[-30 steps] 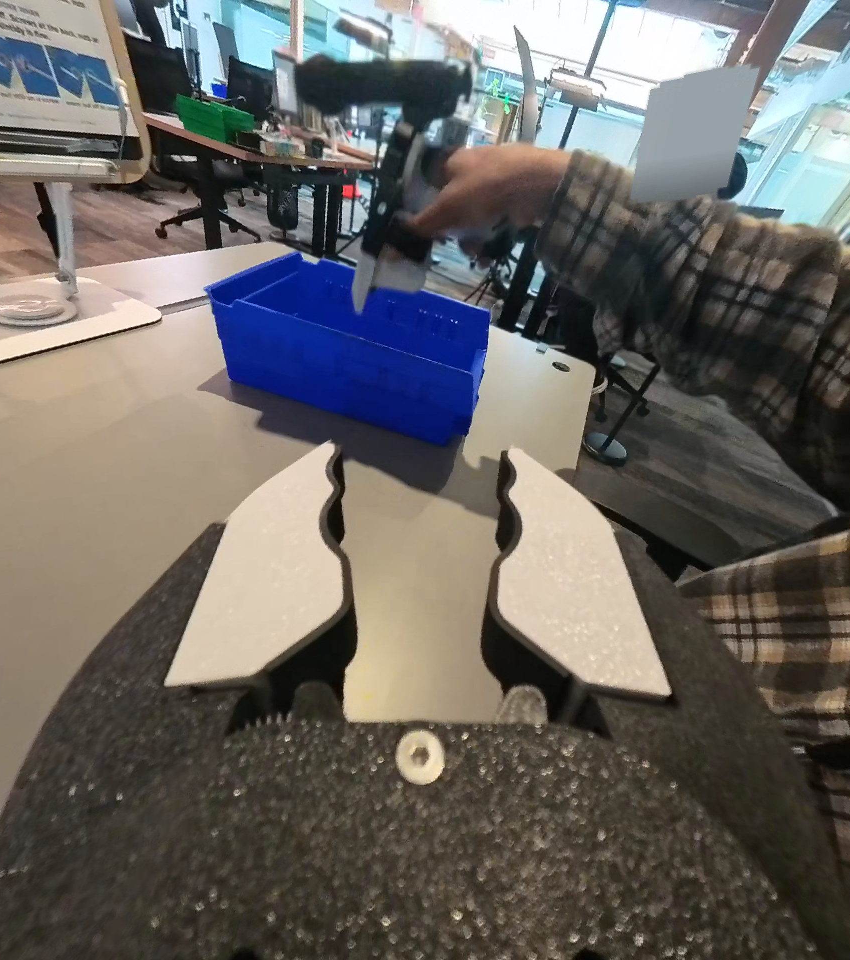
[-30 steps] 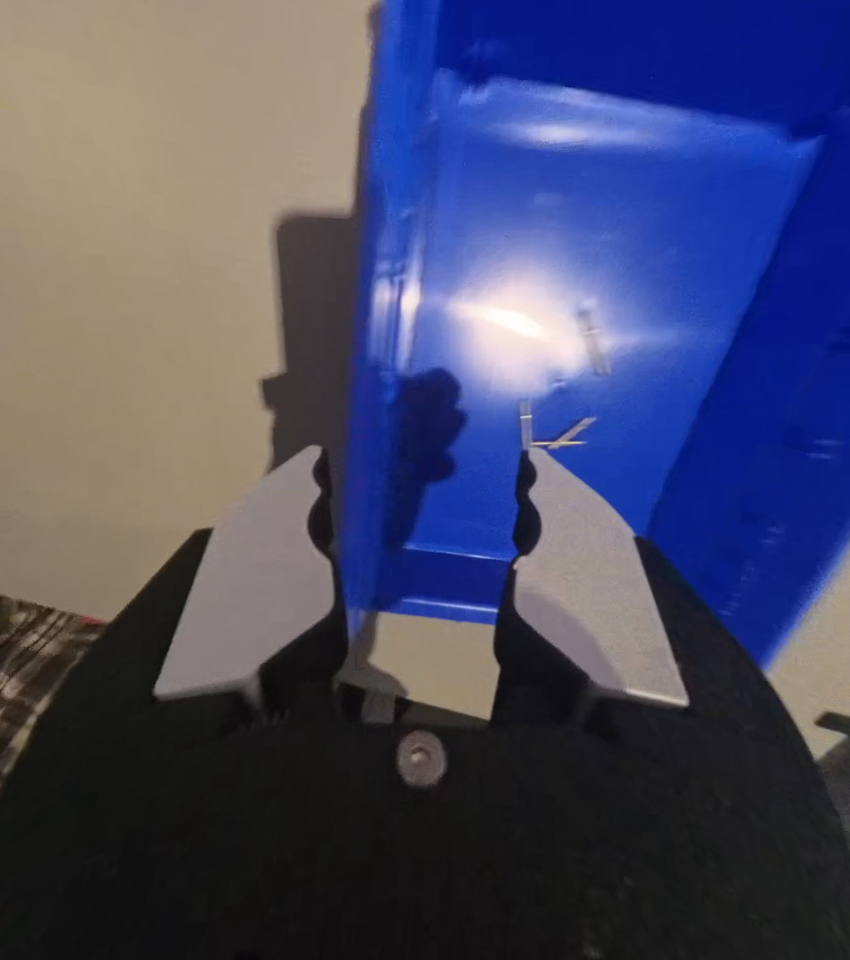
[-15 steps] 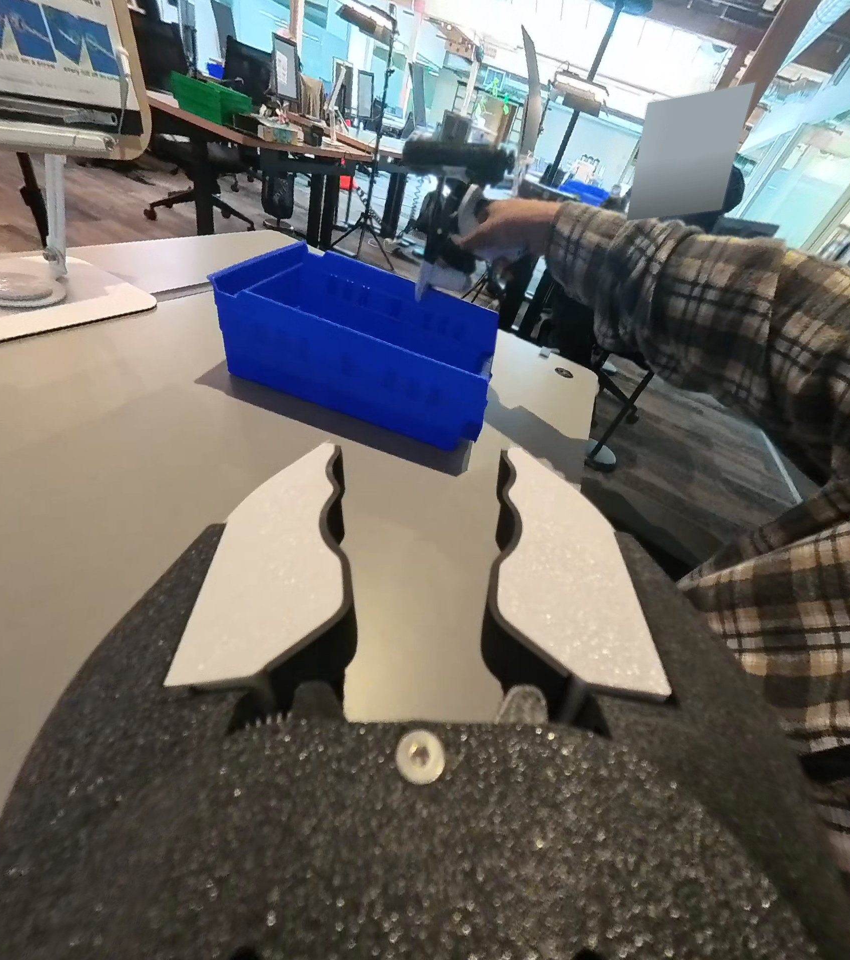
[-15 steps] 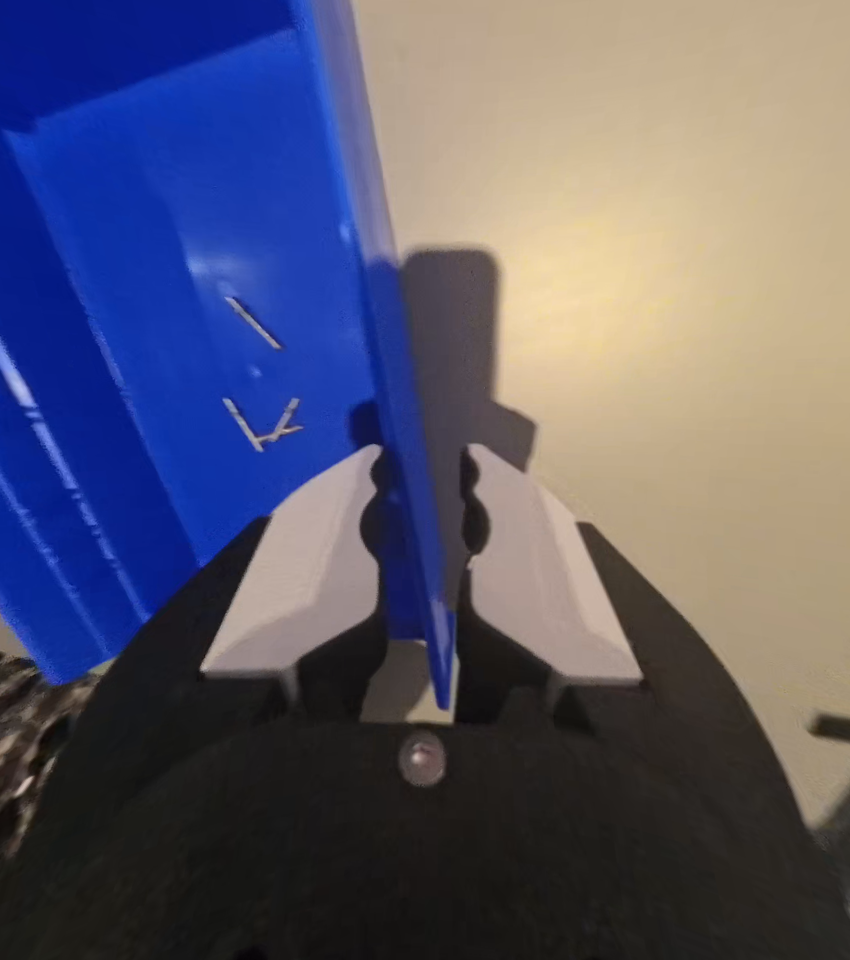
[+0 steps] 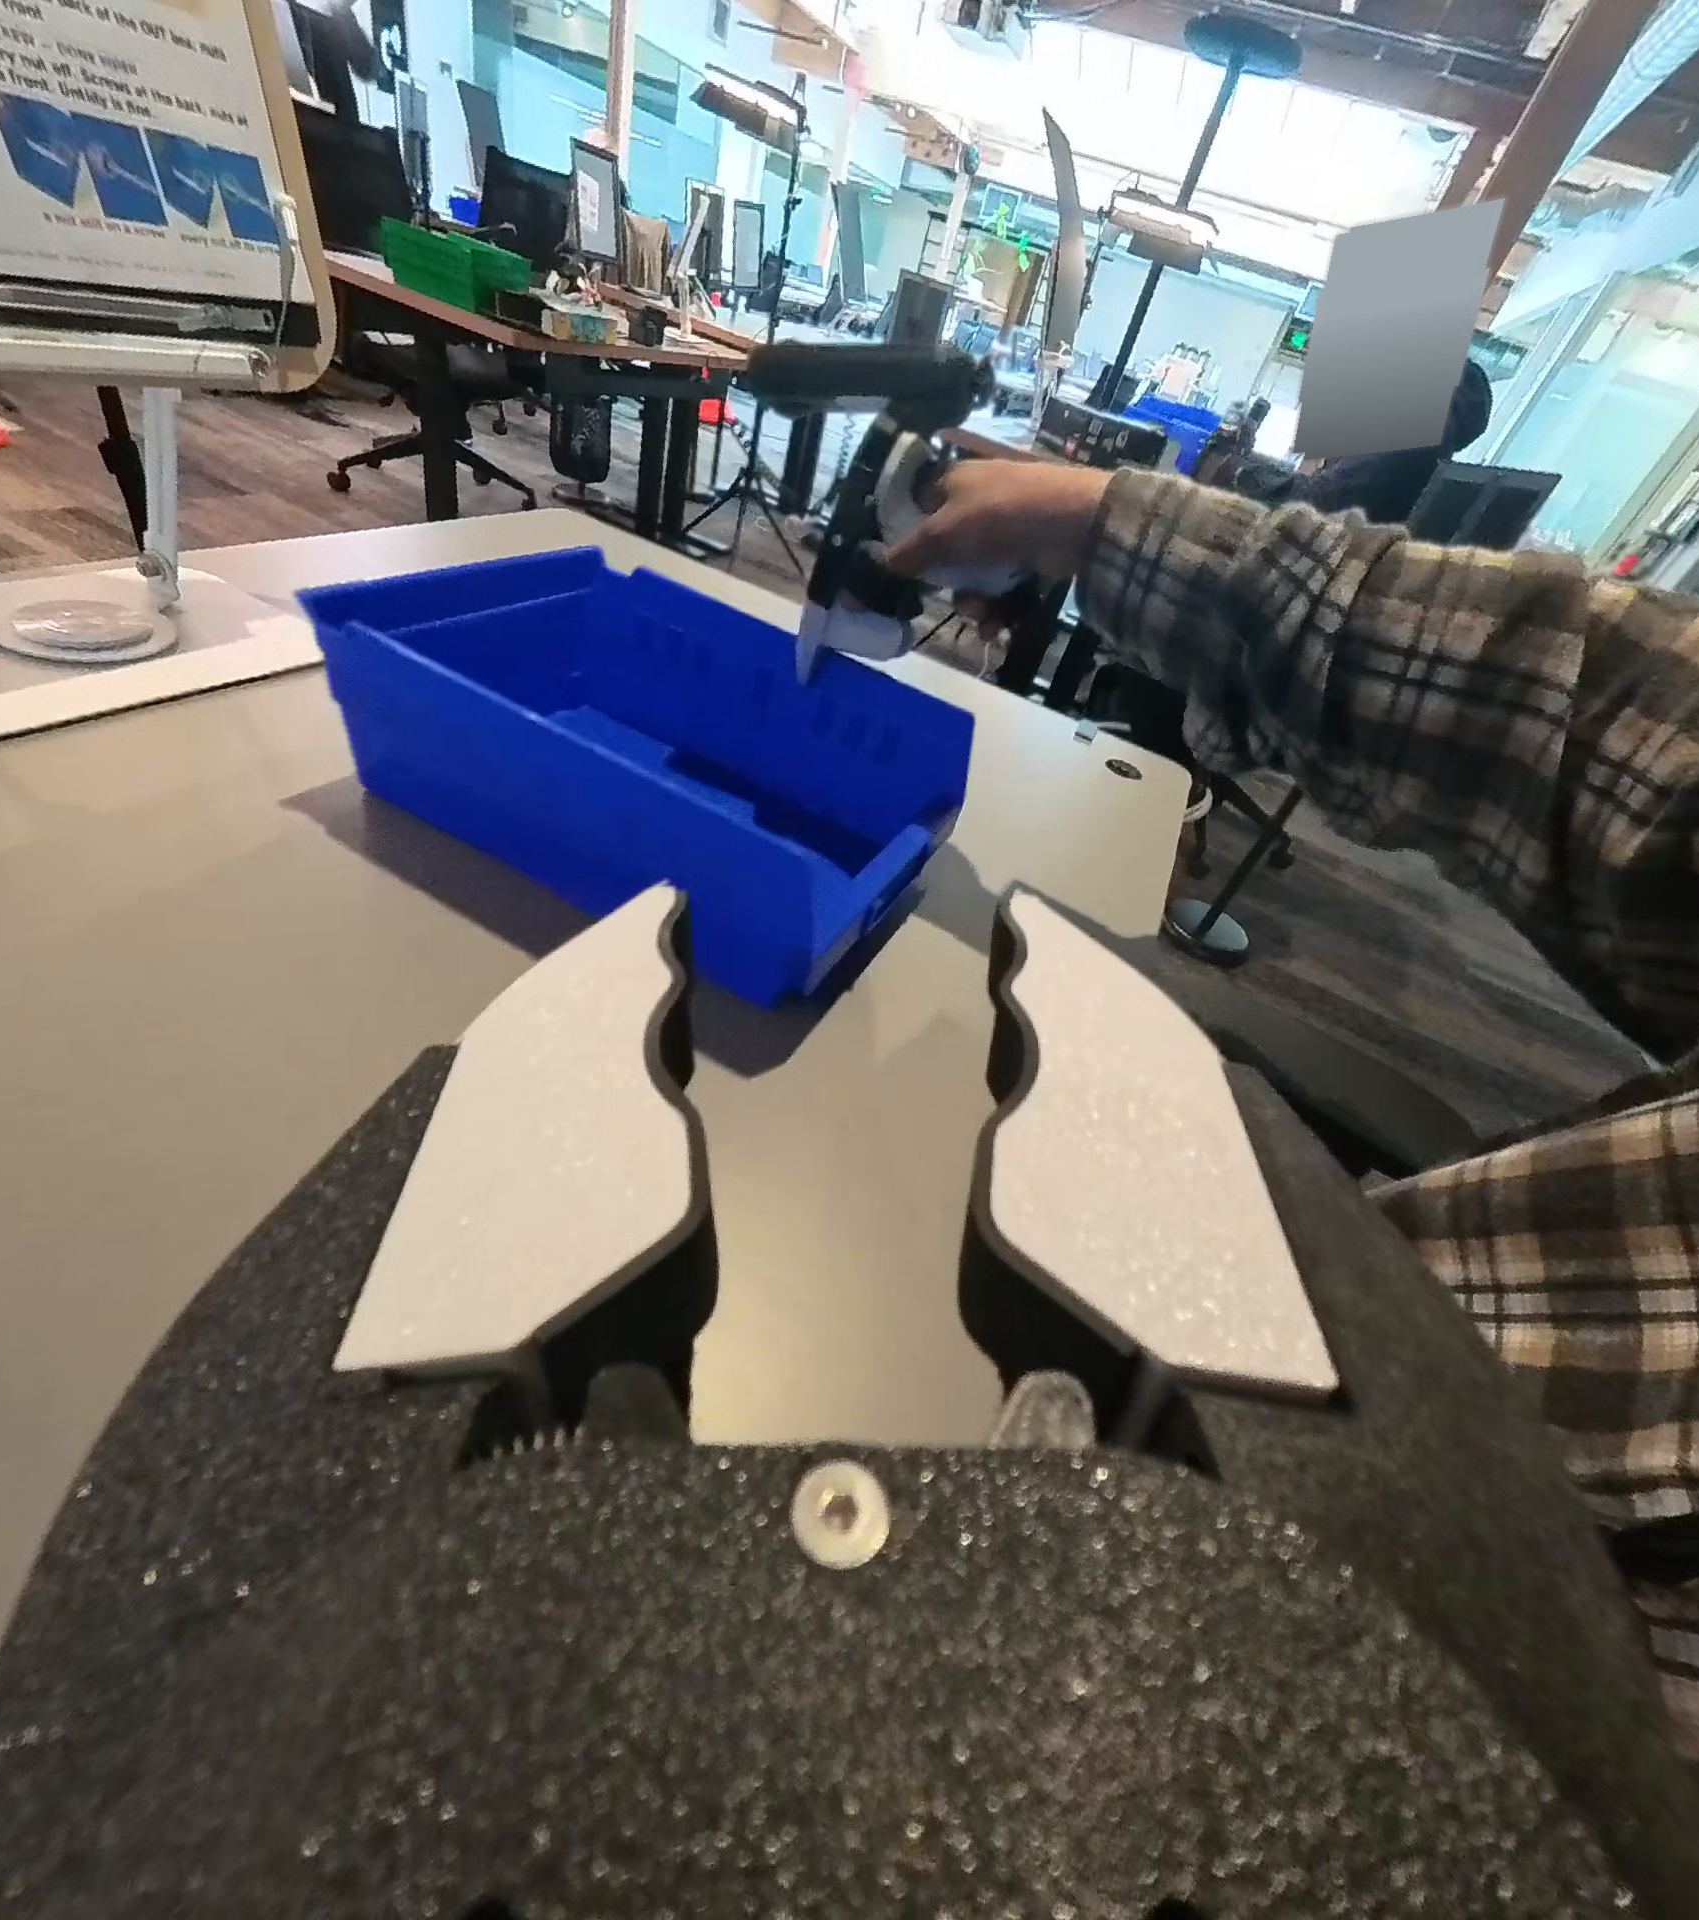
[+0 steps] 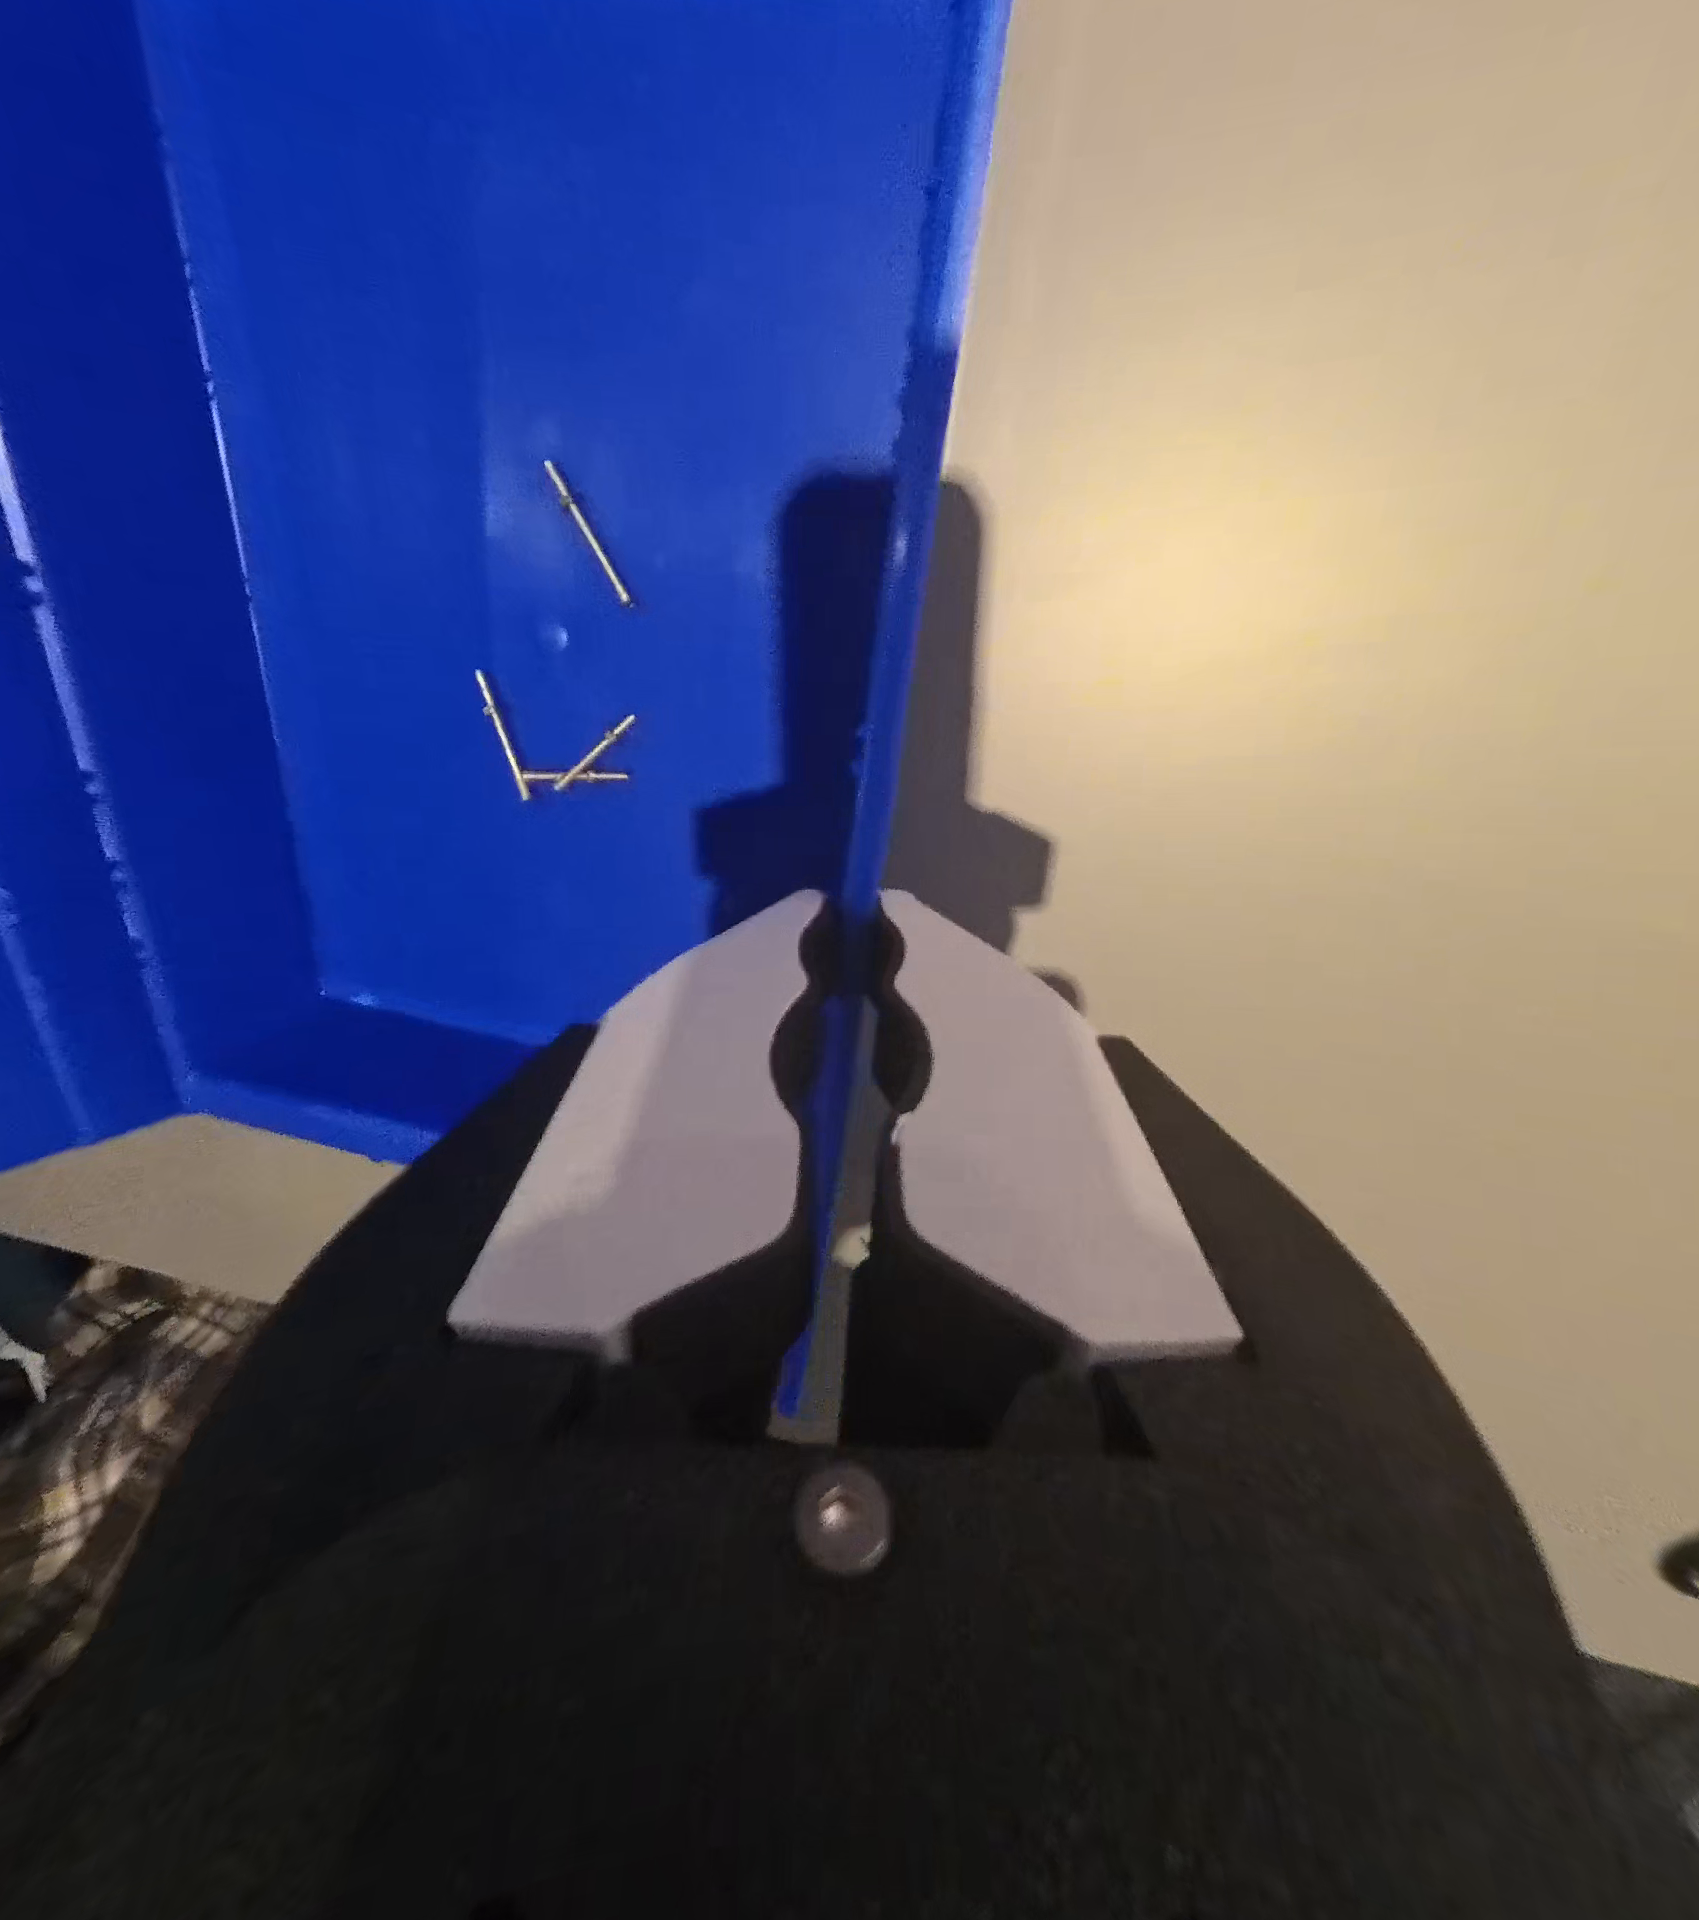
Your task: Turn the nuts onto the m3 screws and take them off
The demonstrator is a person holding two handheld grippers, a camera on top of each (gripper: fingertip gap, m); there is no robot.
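— Screws [image 6: 587,535] first: how many, and where?

— Four thin brass-coloured ones on the floor of the blue bin [image 6: 533,312]: one lying alone, three crossed in a small heap just below it. Each seems to carry a small nut partway along, though they are too small to be sure.

— Why is the right hand-held gripper [image 6: 850,925] on the bin?

— Its fingers are pinched onto the bin's side wall — likely to steady or shift the bin so the screws come within reach.

— And the other?

— The left hand-held gripper [image 5: 837,925] hangs above the worktop [image 5: 149,987] near the bin's end, fingers spread wide and holding nothing, probably waiting to pick.

— Bins?

— One.
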